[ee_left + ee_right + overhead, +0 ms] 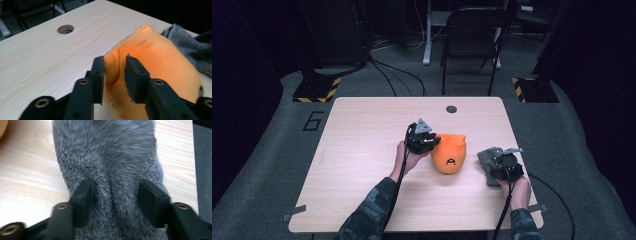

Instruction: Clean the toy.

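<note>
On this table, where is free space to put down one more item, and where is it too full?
Free: the wide left part of the table, from its left edge to the left gripper, and the far strip around the round hole. Crowded: the near-right part, where the orange plush, grey cloth and right gripper sit close together.

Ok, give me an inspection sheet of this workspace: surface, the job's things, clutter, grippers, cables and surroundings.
Surface: light wood table with a round hole near its far edge.
Job's things: orange cloth item at mid-table; grey knit cloth lies flat to its right.
Clutter: nothing seen.
Grippers: left gripper has a fold of the orange cloth item between its jaws; right gripper straddles a ridge of the grey knit cloth; whether the pads press cannot be told in either.
Cables: a black cable trails along each forearm; more cables on the floor beyond.
Surroundings: grey floor, folding chair, two hazard-striped stand bases.
</note>
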